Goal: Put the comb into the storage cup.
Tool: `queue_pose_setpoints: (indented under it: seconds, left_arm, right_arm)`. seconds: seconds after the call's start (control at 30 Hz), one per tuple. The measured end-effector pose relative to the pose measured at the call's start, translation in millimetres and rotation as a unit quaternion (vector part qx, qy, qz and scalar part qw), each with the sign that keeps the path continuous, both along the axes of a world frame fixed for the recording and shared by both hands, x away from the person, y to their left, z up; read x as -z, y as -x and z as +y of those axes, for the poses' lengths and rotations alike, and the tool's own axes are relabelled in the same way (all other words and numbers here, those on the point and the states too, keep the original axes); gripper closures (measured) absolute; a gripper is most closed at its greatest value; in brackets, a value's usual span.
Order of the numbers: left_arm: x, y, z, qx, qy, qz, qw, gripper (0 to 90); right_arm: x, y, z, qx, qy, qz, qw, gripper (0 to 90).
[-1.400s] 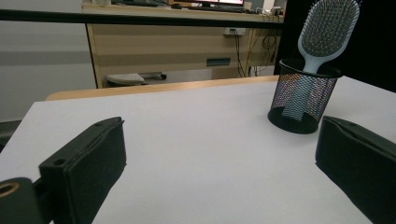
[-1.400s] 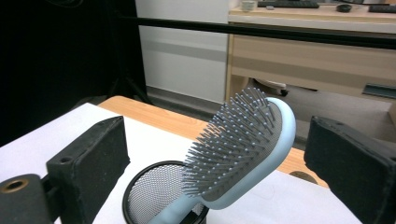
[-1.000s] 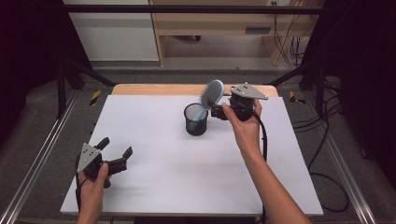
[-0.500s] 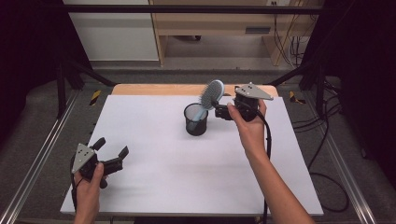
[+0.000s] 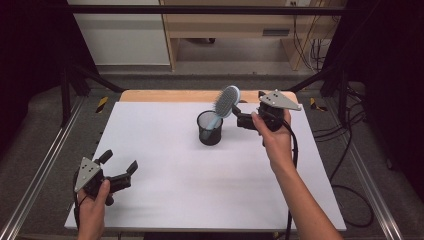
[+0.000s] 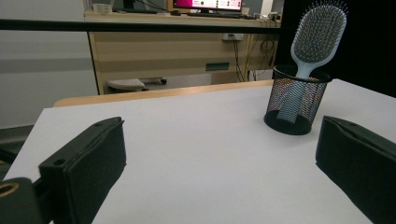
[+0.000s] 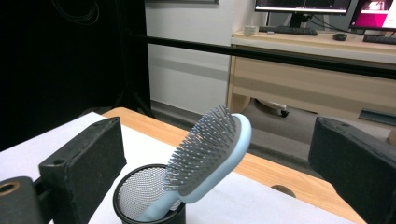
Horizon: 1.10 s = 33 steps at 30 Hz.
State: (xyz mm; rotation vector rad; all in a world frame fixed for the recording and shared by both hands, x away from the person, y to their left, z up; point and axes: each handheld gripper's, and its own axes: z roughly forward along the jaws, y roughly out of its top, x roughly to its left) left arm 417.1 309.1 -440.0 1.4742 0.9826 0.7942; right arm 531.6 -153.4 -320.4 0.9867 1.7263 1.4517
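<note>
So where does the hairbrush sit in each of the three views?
High view: the hairbrush is at table centre-back, leaning right.
Left gripper view: upper right, bristles facing the camera.
Right gripper view: lower centre, between the open jaws.
Shared landmark: the black mesh cup holding its handle.

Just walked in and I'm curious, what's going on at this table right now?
A person works at a white table with a gripper in each hand. A light blue hairbrush stands handle-down, leaning in a black mesh cup. The right gripper sits beside the brush head with its jaws open, holding nothing. The left gripper is open too, near the table's front left corner, well apart from the cup.
</note>
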Motion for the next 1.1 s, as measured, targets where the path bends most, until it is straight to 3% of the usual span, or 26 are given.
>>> queue_pose_setpoints:
  seconds: [0.5,0.9,1.1]
  left_arm:
    - [-1.0,2.4,0.5,-0.008,0.009,-0.001,0.9999,1.8]
    - [-2.5,14.0,8.7,-0.015,0.006,-0.004,0.9999,1.9]
    - [0.0,16.1,9.9,-0.007,0.004,0.000,1.0000,1.8]
  right_arm:
    - [5.4,10.0,-27.8,0.011,-0.004,-0.013,0.9998,3.2]
    - [8.4,22.2,-49.9,0.020,-0.005,-0.021,0.9996,3.2]
    - [11.9,29.8,-62.6,0.024,-0.004,-0.022,0.9995,3.1]
